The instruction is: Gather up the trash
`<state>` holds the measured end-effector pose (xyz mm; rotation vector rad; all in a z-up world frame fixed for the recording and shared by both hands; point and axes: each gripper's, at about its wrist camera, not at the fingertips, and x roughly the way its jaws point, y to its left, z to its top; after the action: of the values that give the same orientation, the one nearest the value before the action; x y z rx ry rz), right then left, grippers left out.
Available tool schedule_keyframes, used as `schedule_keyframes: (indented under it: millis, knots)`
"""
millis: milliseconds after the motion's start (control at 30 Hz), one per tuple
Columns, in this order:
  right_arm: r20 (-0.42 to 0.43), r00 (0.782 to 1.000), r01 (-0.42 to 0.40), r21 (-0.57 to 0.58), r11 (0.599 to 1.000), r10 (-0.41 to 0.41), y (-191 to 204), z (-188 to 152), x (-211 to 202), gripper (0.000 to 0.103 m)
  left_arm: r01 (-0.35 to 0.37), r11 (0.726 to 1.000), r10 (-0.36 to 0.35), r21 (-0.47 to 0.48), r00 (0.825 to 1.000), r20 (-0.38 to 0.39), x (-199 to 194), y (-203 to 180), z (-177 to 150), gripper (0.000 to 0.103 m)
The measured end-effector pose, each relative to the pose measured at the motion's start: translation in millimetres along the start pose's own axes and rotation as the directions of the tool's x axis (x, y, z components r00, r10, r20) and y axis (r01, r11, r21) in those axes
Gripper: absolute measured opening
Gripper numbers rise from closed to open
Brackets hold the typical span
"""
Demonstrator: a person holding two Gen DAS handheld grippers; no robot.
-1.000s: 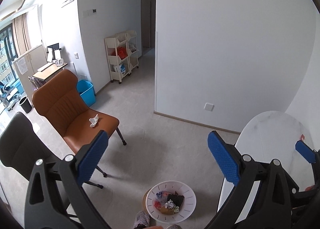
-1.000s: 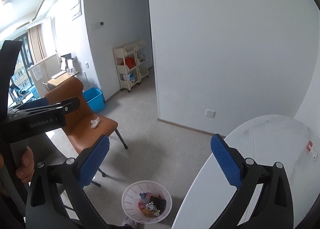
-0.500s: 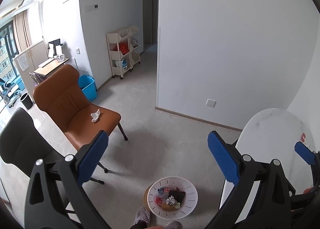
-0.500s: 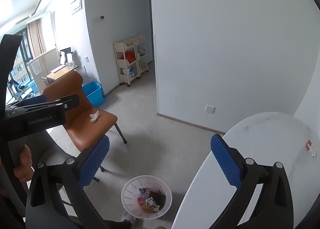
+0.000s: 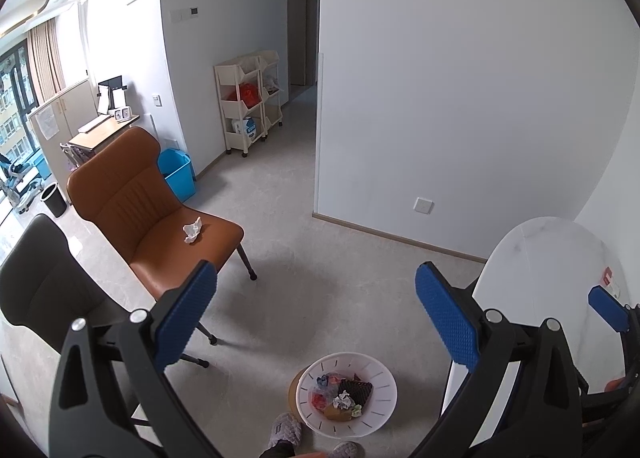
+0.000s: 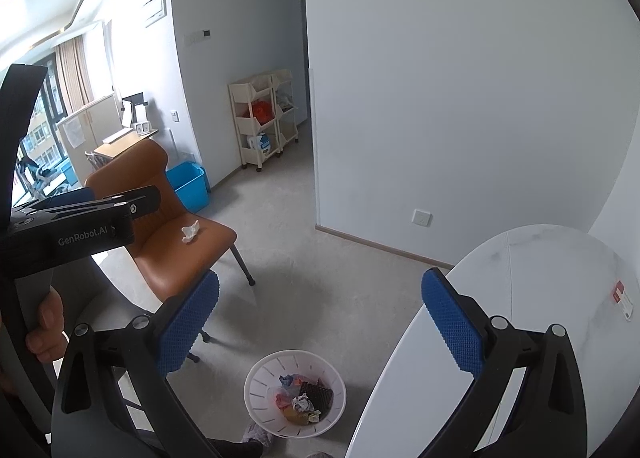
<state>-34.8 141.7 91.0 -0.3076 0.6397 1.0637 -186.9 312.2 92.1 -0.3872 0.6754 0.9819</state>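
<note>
A crumpled white tissue (image 5: 192, 229) lies on the seat of an orange chair (image 5: 132, 194); it also shows in the right wrist view (image 6: 190, 231). A white trash basket (image 5: 384, 420) with several pieces of trash stands on the floor below, also in the right wrist view (image 6: 258, 414). My left gripper (image 5: 316, 316) is open and empty, held high above the floor. My right gripper (image 6: 320, 322) is open and empty, beside the white table.
A white marble table (image 6: 520, 322) fills the lower right. A dark chair (image 5: 36, 282) stands left of the orange one. A blue bin (image 5: 178, 174) and cream shelf carts (image 5: 250, 98) stand by the far wall. A wall corner (image 5: 318, 138) juts out ahead.
Both views have shifted slightly; the chair and basket sit a little further right and higher in the frames. Both grippers stay open and empty.
</note>
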Motion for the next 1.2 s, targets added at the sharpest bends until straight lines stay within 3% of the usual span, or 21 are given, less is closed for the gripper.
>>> schedule_keyframes:
  millis: [1200]
  knots:
    - [0.000,1.000,-0.002,-0.005,1.000,0.002,2.5,-5.3,3.6,0.101,0.001,1.000,-0.001,0.004,1.000,-0.007,2.8,7.0,0.9,0.095]
